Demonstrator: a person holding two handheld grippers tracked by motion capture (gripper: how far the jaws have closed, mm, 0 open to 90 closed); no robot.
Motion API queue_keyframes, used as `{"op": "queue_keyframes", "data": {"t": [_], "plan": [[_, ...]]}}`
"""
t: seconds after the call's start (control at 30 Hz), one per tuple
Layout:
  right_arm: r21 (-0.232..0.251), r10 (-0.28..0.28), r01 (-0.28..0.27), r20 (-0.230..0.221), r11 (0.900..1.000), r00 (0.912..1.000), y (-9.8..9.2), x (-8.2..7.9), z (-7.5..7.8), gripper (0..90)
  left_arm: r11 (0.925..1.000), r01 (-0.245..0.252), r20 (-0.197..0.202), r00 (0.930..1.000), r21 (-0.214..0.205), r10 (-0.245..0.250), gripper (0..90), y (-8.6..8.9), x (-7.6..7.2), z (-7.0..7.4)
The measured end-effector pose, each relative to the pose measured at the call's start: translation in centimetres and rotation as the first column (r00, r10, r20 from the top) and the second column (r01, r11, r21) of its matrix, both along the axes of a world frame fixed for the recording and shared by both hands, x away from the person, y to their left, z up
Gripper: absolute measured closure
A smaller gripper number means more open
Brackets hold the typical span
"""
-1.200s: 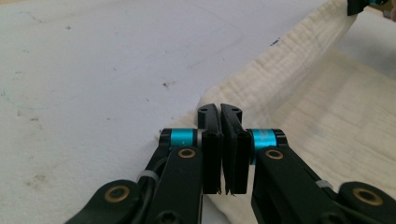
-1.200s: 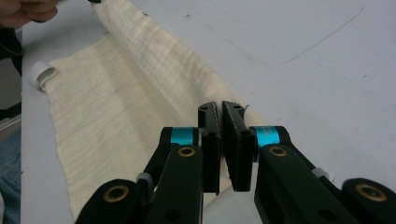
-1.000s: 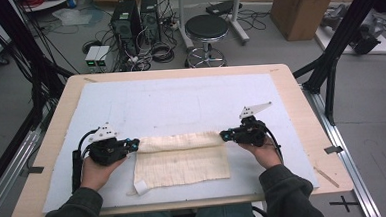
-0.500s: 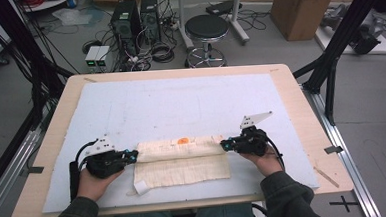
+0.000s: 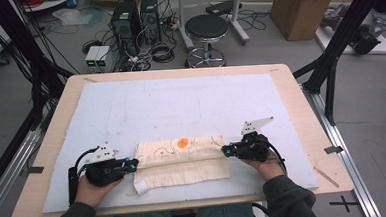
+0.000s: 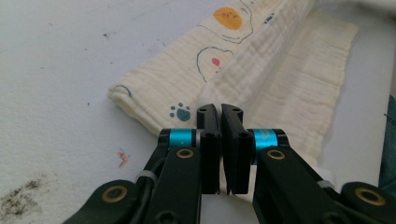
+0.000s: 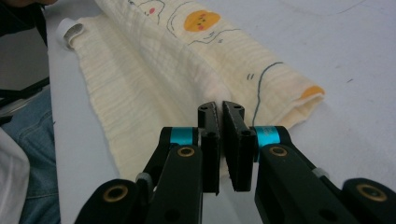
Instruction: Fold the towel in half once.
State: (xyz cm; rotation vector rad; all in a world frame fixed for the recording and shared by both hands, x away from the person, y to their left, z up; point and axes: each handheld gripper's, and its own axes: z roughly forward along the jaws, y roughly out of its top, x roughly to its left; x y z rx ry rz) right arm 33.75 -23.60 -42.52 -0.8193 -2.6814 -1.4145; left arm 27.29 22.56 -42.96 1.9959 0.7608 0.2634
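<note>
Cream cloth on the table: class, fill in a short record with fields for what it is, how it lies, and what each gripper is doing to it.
Item: cream cloth with printed cartoon patches
Lie: far edge folded over toward the person, lower layer showing at the near side
Support: white mat on the table
Left gripper: shut on the fold's edge
Right gripper: shut on the fold's edge at the other end

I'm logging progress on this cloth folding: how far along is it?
Done: the cream cloth lies as a folded strip near the table's front edge, its far part doubled over, printed side up. In hand: the left gripper and right gripper each pinch an end of that folded layer, jaws shut. Left: probably laying the fold flat, then releasing.
</note>
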Motion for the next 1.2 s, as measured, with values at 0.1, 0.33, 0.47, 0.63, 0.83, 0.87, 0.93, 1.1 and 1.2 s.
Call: {"op": "queue_keyframes", "data": {"t": [0.1, 0.33, 0.47, 0.63, 0.83, 0.87, 0.93, 1.1, 1.2], "plan": [[-0.005, 0.006, -0.006, -0.003, 1.0, 1.0, 0.0, -0.3, -0.1, 84.8, 1.0, 0.007, -0.003, 1.0, -0.001, -0.007, 84.3, 0.1, -0.3, 0.0], [0.034, 0.053, -0.053, -0.008, 0.998, 0.9985, -0.2, -1.4, 0.2, 78.0, 0.9975, 0.04, 0.002, 0.9992, -0.059, -0.04, 77.2, 1.0, -1.0, 0.6], [0.07, 0.065, -0.066, 0.014, 0.9954, 0.9978, -0.6, -1.9, 0.7, 74.6, 0.9959, 0.038, 0.006, 0.9993, -0.082, -0.037, 75.5, 1.2, -1.1, 0.9], [0.031, 0.084, -0.084, 0.007, 0.996, 0.9965, -0.1, -1.9, 0.2, 71.6, 0.9977, 0.058, -0.011, 0.9982, -0.036, -0.059, 74.8, 0.1, -0.9, 0.2], [-0.035, 0.139, -0.14, -0.01, 0.9896, 0.9902, 0.8, -2.3, -0.8, 66.8, 0.996, 0.086, -0.046, 0.9953, 0.025, -0.085, 72.0, -0.5, -0.9, -0.7], [-0.038, 0.143, -0.143, -0.014, 0.989, 0.9897, 0.9, -2.3, -0.9, 65.8, 0.995, 0.095, -0.052, 0.9943, 0.032, -0.093, 71.5, -0.6, -0.9, -0.8], [-0.058, 0.152, -0.152, -0.01, 0.9866, 0.9883, 1.0, -2.4, -1.1, 64.4, 0.9942, 0.103, -0.064, 0.9929, 0.032, -0.101, 70.3, -0.7, -0.9, -1.0], [-0.111, 0.167, -0.166, -0.001, 0.9798, 0.9859, 1.2, -2.6, -1.5, 64.4, 0.9891, 0.129, -0.078, 0.9893, 0.071, -0.124, 64.4, -1.0, -0.9, -1.3], [-0.119, 0.165, -0.163, 0.005, 0.9794, 0.9863, 1.3, -2.6, -1.5, 72.5, 0.9886, 0.123, -0.068, 0.9908, 0.088, -0.117, 67.6, -1.0, -1.0, -1.3]]}}
